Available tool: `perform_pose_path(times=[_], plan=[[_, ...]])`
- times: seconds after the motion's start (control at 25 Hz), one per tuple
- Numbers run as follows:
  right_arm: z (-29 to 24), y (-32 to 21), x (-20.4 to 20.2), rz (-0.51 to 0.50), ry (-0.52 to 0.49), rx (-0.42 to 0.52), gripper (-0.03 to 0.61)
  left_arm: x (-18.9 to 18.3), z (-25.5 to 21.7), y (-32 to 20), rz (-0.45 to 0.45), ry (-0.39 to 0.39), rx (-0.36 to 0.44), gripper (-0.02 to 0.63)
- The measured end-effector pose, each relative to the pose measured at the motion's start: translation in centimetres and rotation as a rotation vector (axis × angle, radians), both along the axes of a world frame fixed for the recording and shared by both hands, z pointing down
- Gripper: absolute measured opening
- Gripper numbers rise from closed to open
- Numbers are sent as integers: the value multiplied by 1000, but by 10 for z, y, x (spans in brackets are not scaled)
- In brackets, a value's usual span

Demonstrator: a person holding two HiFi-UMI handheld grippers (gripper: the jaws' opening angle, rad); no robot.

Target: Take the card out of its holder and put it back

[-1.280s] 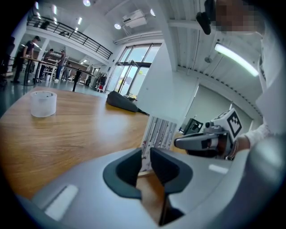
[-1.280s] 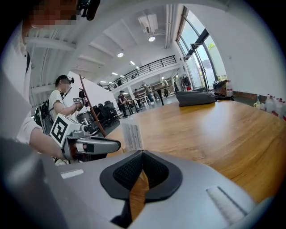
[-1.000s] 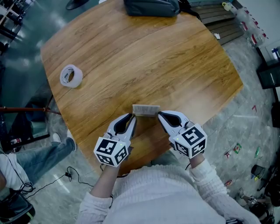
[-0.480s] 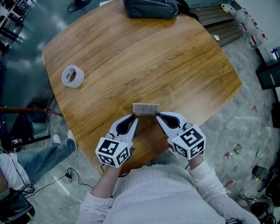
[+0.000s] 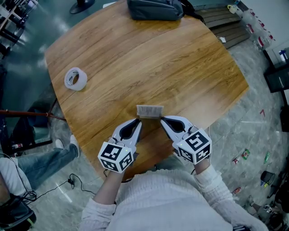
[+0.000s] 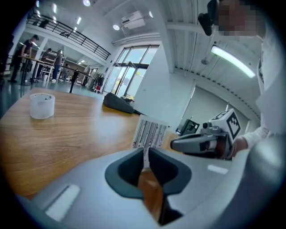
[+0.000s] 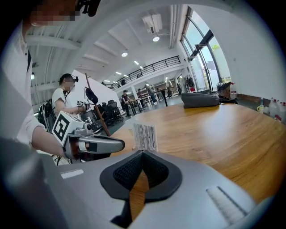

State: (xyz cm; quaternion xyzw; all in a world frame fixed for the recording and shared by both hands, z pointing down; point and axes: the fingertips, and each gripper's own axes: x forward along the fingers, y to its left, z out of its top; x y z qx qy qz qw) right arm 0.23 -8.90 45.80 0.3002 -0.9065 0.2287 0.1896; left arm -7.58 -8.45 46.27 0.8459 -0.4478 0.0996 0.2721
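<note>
A pale card holder with a striped card lies on the wooden table near its front edge. My left gripper has its tips at the holder's near left corner. Its jaws are closing to a narrow slit, and a white sliver of the card shows in that slit. My right gripper sits at the holder's near right corner, shut with nothing between its pads. The card stands just ahead of them. Each gripper shows in the other's view: left, right.
A roll of clear tape lies at the table's left. A dark bag rests at the far edge. The table's front edge is just under my grippers. A seated person's legs are at the left.
The left gripper's jaws have narrowed around the holder's corner. Both grippers and the holder stay almost where they were.
</note>
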Motion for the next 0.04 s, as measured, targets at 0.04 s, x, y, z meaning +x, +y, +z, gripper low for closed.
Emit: perform_pose_path(times=[0.04], plan=[[0, 0, 0, -1, 1, 0, -2, 0, 0, 1, 4, -1, 1, 40]])
